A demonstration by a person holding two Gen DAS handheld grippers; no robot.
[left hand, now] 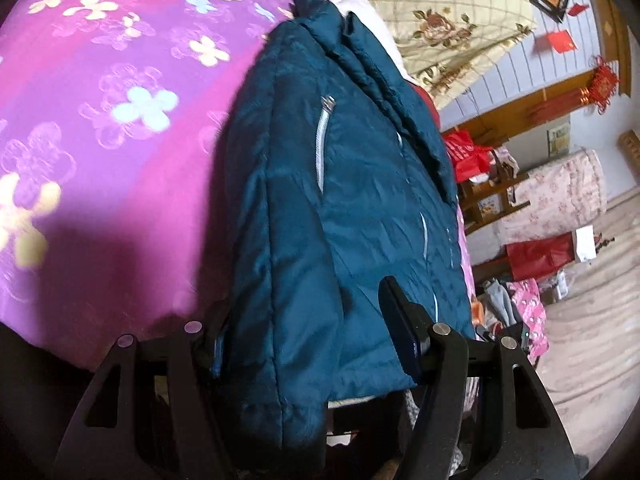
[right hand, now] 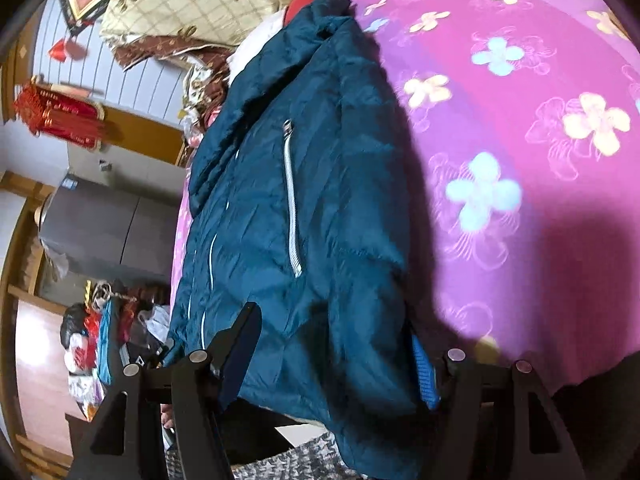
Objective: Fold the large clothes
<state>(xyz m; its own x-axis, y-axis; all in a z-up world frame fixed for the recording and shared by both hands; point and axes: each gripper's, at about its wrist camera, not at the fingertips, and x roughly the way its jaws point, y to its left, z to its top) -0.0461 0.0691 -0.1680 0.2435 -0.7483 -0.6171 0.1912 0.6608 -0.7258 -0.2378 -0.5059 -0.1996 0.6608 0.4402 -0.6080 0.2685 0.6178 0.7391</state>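
Observation:
A teal padded jacket [left hand: 320, 184] [right hand: 304, 184] lies front up on the purple flowered bedspread [left hand: 100, 128] [right hand: 520, 160], collar at the far end. Its silver pocket zip [left hand: 322, 140] [right hand: 291, 200] faces up. The near hem and one sleeve [left hand: 280, 360] hang over the bed's edge. My left gripper [left hand: 308, 336] straddles that sleeve: the jaws stand wide and the cloth lies slack between them, hiding part of one pad. My right gripper [right hand: 332, 360] straddles the hem on the other side, jaws spread after widening, cloth loose between them.
A cream floral quilt [left hand: 440, 20] [right hand: 180, 4] is piled beyond the collar. Red bags [left hand: 468, 156] and wooden furniture stand past the bed's side, as does a grey cabinet [right hand: 108, 232]. Cluttered bags [right hand: 92, 344] sit on the floor. Bare bedspread flanks the jacket.

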